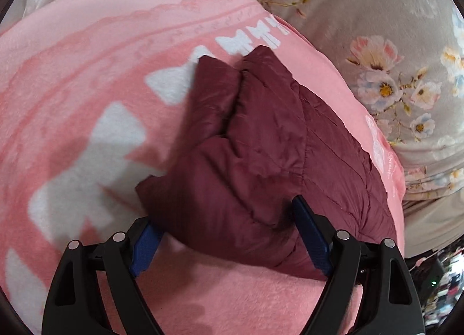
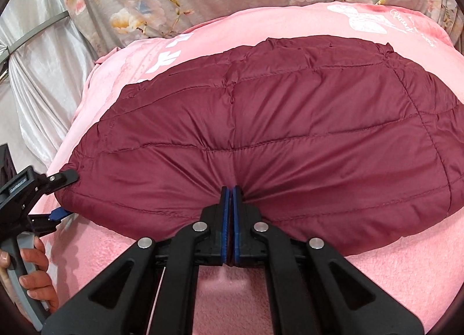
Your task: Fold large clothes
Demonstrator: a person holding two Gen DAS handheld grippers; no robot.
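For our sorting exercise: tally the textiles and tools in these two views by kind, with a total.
Maroon quilted jackets: 1
Pink blankets: 1
Floral bedspreads: 1
Grey satin curtains: 1
Handheld grippers, left gripper and right gripper: 2
Total: 6

The maroon jacket [image 2: 290, 137] is thin quilted cloth with a faint sheen, smooth between stitched seams and puffed into padded panels. Under it the pink blanket [image 1: 72, 73] is soft, matt fleece with a fuzzy nap and white printed shapes. The floral bedsheet [image 1: 391, 30] looks like smooth woven cloth, matt. A silvery curtain [image 2: 37, 73] is glossy, satin-like fabric. The right tongs [image 2: 230, 189] are matt black plastic with textured blue pads and shiny metal pins; the left tongs [image 1: 223, 221] look the same.
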